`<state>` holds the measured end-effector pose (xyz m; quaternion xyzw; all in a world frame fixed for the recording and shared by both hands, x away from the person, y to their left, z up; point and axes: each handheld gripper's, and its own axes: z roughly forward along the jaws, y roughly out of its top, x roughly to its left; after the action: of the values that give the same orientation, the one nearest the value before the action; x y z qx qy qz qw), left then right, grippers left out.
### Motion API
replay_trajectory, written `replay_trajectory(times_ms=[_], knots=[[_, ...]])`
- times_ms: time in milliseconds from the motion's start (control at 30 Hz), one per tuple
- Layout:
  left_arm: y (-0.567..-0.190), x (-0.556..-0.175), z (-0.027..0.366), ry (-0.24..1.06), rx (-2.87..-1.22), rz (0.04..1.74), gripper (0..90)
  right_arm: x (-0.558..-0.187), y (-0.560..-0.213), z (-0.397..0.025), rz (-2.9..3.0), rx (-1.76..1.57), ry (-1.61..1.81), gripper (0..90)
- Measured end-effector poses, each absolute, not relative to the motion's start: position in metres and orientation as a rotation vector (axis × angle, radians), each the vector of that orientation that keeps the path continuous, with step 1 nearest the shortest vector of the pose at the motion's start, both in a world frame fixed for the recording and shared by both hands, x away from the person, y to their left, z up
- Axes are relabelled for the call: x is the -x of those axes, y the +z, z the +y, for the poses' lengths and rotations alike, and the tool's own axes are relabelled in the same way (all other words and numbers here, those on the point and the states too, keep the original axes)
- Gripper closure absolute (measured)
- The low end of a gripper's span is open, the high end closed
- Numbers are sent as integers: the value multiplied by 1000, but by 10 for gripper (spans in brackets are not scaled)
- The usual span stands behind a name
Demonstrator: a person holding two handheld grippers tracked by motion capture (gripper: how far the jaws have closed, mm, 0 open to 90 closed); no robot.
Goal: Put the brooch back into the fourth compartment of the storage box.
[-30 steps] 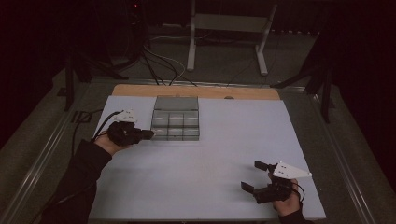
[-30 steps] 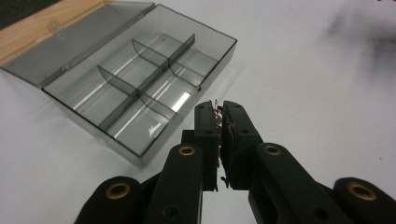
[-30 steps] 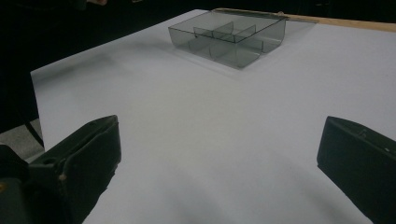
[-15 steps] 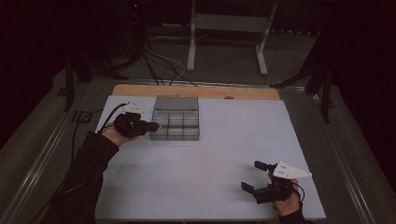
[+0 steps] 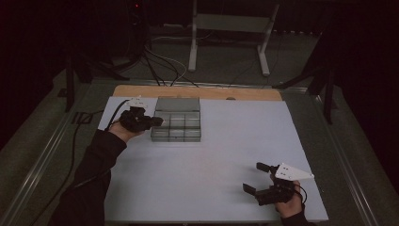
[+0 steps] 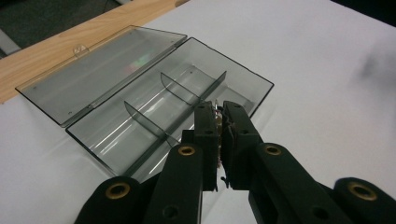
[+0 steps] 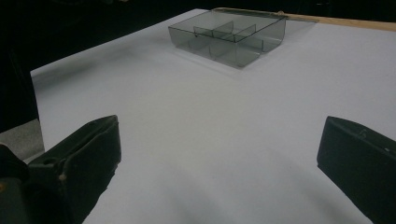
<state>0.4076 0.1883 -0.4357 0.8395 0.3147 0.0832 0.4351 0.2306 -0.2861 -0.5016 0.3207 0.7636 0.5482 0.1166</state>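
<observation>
A clear smoky plastic box (image 5: 176,127) with several compartments sits at the back left of the white table (image 5: 211,155), its lid (image 5: 178,104) lying open behind it. My left gripper (image 5: 159,121) hovers at the box's left edge, jaws shut on a small thin object (image 6: 219,140) whose details I cannot make out. In the left gripper view the jaws (image 6: 220,109) hang over the box's (image 6: 177,100) near compartments, which look empty. My right gripper (image 5: 251,176) stands open near the table's front right, holding nothing. The right gripper view shows its jaws (image 7: 217,140) wide apart and the box (image 7: 229,37) far off.
A wooden strip (image 5: 197,92) runs along the table's far edge. Behind it are a metal stand (image 5: 226,37) and cables on the dark floor. A cable (image 5: 80,141) trails off the table's left side from my left gripper.
My left gripper has moved toward the box, from beside its left front corner to its left edge. The right gripper has stayed where it was, open.
</observation>
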Motion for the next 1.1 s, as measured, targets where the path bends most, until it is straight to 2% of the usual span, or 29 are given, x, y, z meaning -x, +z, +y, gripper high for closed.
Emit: replay_trajectory(times_ms=[467,1100], knots=[[-456,-422,187,188,-2075,836,876,-231,-502,-287,2236,-938,1609,0],[-485,-424,190,143,-2093,889,874,-231,-502,-287,2236,-941,1608,0]])
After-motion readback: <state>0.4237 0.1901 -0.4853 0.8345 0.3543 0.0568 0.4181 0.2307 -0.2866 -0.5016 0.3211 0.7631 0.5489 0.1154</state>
